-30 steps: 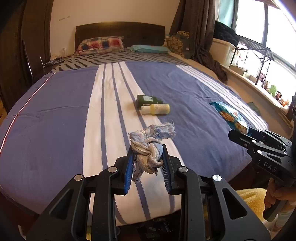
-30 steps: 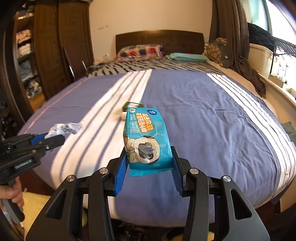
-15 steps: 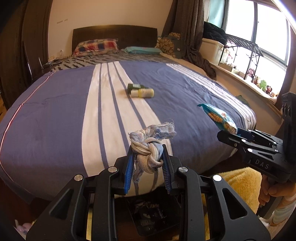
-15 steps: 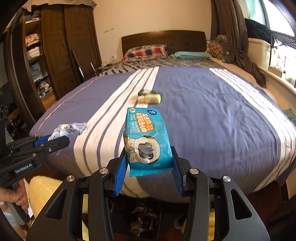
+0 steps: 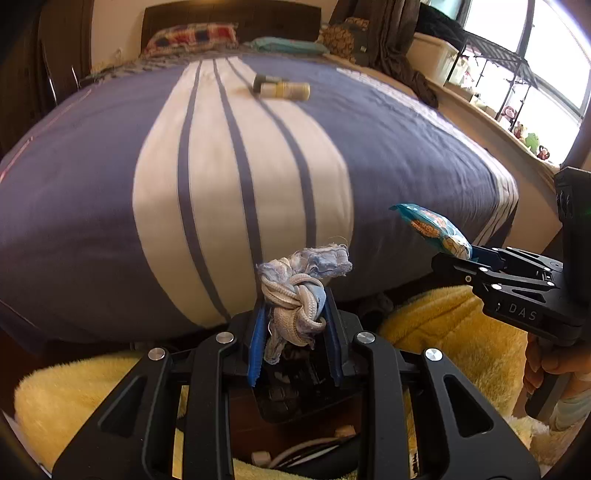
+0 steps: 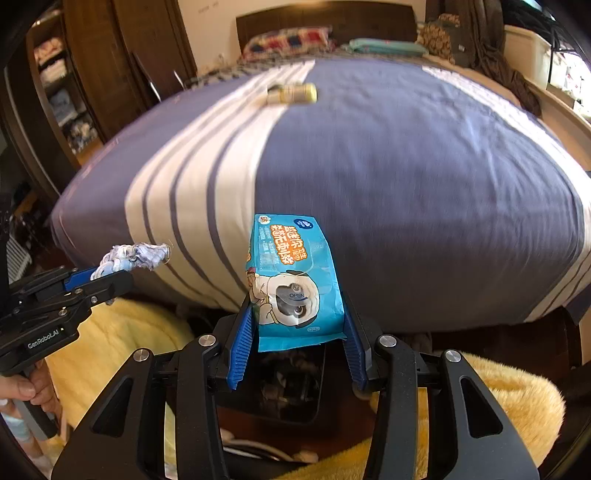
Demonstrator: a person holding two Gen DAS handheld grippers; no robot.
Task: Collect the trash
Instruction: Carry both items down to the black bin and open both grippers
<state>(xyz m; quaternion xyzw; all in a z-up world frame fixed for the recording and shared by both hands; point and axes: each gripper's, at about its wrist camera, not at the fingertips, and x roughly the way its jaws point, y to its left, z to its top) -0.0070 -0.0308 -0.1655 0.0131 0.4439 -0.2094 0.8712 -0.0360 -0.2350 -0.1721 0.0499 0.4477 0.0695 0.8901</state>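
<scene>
Each wrist camera sits behind its own claw, close to the fingers, angled downward across the foot of the bed [image 5: 240, 177] toward the headboard [image 6: 325, 18]. Both views share the bed.

Taking the bed [image 5: 92, 192] as landmark: a bottle [image 5: 284, 89] lies on it toward the pillows [image 5: 192, 37], while off its foot the knotted rag [image 5: 295, 295] sits left of the wipes pack [image 6: 291, 280], both above a bin [image 6: 291, 384] on the floor.

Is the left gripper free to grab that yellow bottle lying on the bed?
Probably not right now. The left gripper is shut on a knotted rag, and the yellow bottle lies far up the bed, well beyond its fingertips.
</scene>
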